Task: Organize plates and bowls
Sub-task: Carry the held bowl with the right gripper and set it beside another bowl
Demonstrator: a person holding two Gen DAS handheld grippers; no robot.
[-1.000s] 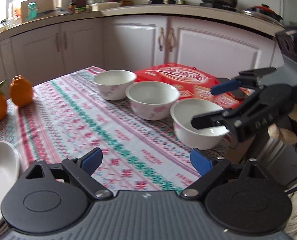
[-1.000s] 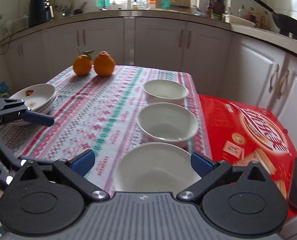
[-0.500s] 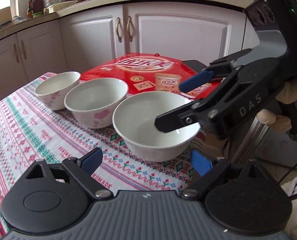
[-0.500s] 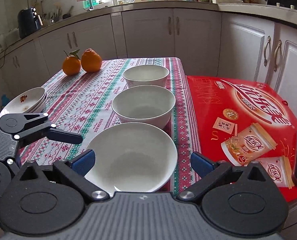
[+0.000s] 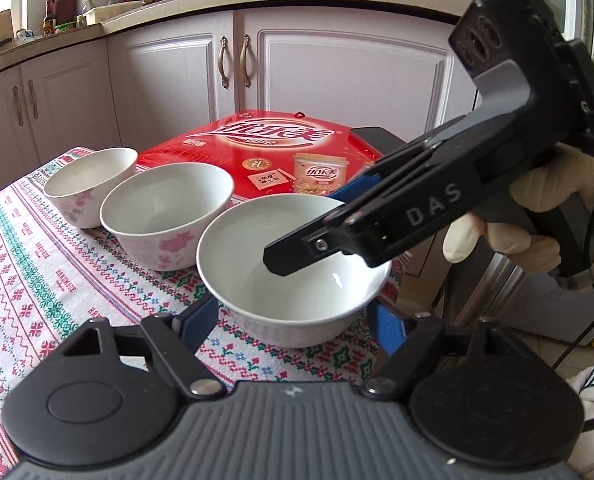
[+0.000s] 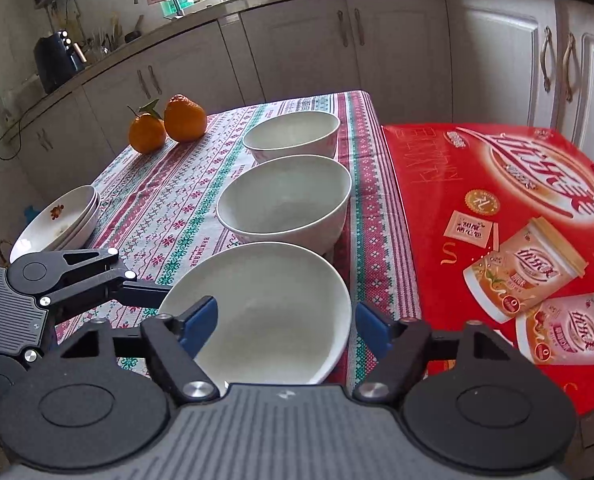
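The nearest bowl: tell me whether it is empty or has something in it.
Empty. The nearest bowl shows a bare white inside in both wrist views, with only one finger of the right gripper reaching over its rim.

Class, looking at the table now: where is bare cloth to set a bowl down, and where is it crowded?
Free: the tablecloth between the oranges, plate stack and bowl row. Crowded: the near bowl, with both grippers at it, beside the red box.

Three white ceramic bowls (image 6: pixel 257 312) stood in a row along the patterned tablecloth's (image 6: pixel 169 208) edge, beside a flat red cardboard box (image 6: pixel 497 208) on their right. Two oranges (image 6: pixel 167 126) sat at the far end, stacked white plates (image 6: pixel 57 220) at the left.
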